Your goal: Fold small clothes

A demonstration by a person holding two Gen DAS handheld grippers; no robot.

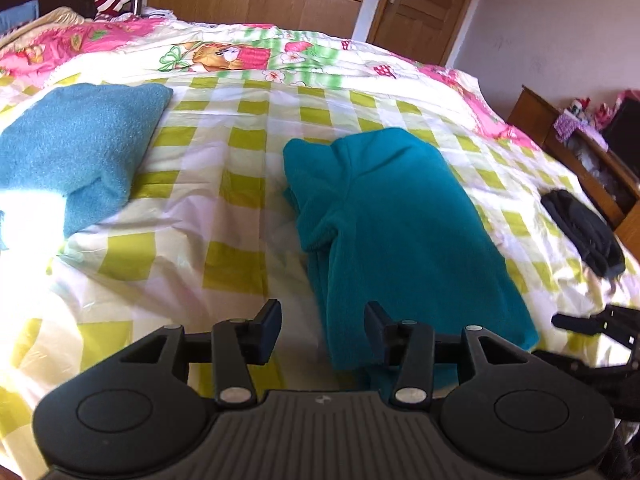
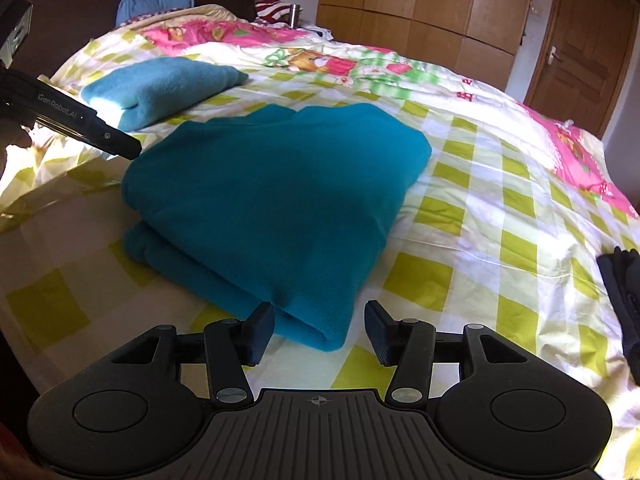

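A teal fleece garment [image 1: 396,232] [image 2: 276,204] lies folded on the checked bedspread [image 1: 224,184] [image 2: 480,216]. My left gripper [image 1: 323,330] is open at the garment's near left edge, with nothing between its fingers. My right gripper [image 2: 320,334] is open just in front of the garment's near corner, its fingers to either side of the folded edge and apart from it. The left gripper [image 2: 136,148] shows as a black finger at the garment's left side in the right wrist view. The right gripper [image 1: 554,321] shows at the right edge of the left wrist view.
A lighter blue folded towel-like cloth [image 1: 76,148] [image 2: 160,84] lies further up the bed on the left. A dark garment [image 1: 584,232] [image 2: 624,304] lies near the bed's right edge. A wooden shelf [image 1: 576,148] stands beside the bed, with wardrobes and a door [image 2: 576,44] behind.
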